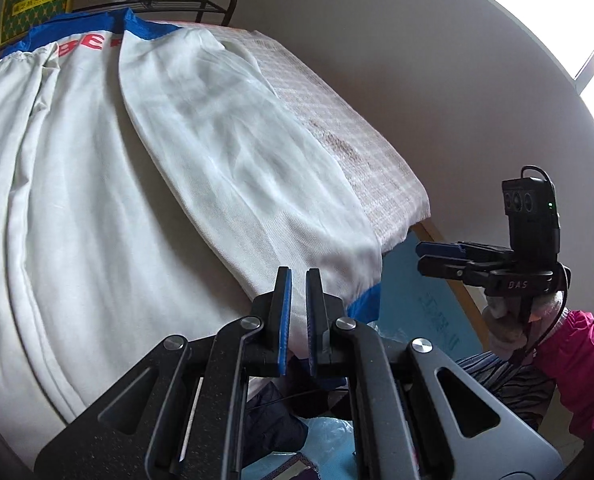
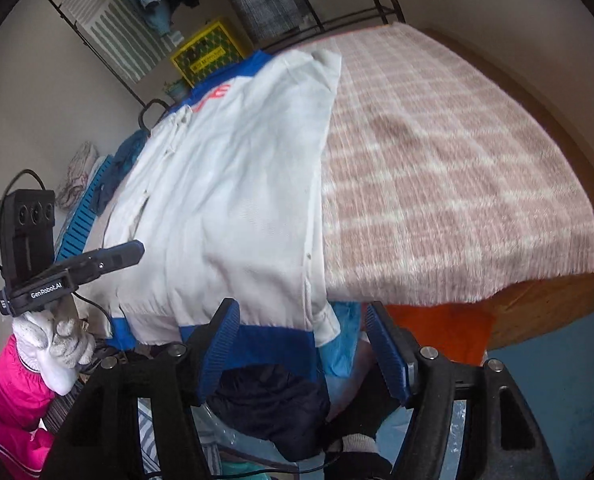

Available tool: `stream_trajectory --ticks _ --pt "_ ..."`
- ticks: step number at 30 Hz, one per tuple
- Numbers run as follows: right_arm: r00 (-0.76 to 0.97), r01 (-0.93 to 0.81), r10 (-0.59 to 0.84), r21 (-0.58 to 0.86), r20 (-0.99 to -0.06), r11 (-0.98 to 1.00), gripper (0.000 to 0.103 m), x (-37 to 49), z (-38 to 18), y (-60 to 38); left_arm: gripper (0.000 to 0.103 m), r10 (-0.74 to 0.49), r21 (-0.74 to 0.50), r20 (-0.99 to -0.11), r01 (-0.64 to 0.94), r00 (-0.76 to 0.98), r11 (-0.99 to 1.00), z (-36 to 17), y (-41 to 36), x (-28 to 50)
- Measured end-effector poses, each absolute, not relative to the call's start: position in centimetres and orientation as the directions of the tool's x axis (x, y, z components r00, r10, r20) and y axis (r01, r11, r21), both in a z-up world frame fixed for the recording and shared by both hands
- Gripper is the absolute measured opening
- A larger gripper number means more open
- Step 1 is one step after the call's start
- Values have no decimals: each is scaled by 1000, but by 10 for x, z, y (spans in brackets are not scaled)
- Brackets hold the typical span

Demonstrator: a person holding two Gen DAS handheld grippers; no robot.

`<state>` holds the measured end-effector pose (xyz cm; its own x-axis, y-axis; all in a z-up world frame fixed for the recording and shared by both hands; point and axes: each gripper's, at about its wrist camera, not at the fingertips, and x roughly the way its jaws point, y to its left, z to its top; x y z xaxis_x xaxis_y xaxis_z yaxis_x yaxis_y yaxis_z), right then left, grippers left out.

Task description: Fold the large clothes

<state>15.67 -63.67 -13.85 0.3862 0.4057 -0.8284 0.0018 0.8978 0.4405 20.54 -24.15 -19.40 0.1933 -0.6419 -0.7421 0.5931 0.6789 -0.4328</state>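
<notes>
On the left half of a bed, a white jacket [image 2: 233, 184] lies spread out, collar and red lettering [image 2: 217, 94] toward the upper left of the right wrist frame and blue hem [image 2: 273, 332] hanging over the near edge at bottom centre. At far left, a gloved hand [image 2: 53, 344] holds the left gripper [image 2: 135, 249] with its jaws closed beside the jacket's edge; whether any cloth is pinched cannot be told. At centre, one side panel [image 1: 237, 152] is folded in over the body, so the lengthwise folds appear under way. At bottom centre-right, the right gripper [image 2: 301, 306] stands wide apart above the hem, gripping nothing. The next move likely calls for closing on that hem. The checked blanket [image 2: 457, 180] fills the right.
</notes>
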Motion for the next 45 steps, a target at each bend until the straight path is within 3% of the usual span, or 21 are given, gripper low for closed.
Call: stream_trajectory --ticks 17,18,20,21,22,25,31,35,39,45 --pt "230 -157 596 575 -770 803 70 198 -211 -620 3 -592 -418 -794 585 137 695 -238 -261 226" --pt "220 -156 609 589 -762 793 68 199 -213 -619 3 -593 -420 -794 583 136 696 -238 -260 227" --pt "198 -140 640 624 -743 769 54 197 -214 -618 3 -593 -419 -794 587 133 693 -238 -260 227" --pt "183 -146 647 631 -740 762 37 195 -212 -616 3 -591 -415 -796 590 133 692 -238 -260 227" --pt "178 -157 651 632 -738 759 27 192 -208 -615 3 -589 -413 -797 592 133 692 -237 -261 226" --pt "200 -158 655 636 -728 755 18 183 -192 -618 3 -588 -417 -798 587 129 694 -233 -260 226" --pt "279 -130 622 613 -731 779 12 171 -152 -618 3 -639 -417 -740 603 209 680 -202 -257 222" --pt "302 -119 563 556 -769 823 11 170 -131 -599 3 -624 -441 -766 583 151 683 -226 -271 227" --pt "309 -142 451 428 -838 893 10 173 -110 -571 3 -630 -486 -768 538 114 689 -246 -268 226" --pt "348 -229 319 250 -882 941 10 178 -79 -527 3 -662 -516 -723 483 196 707 -205 -214 222"
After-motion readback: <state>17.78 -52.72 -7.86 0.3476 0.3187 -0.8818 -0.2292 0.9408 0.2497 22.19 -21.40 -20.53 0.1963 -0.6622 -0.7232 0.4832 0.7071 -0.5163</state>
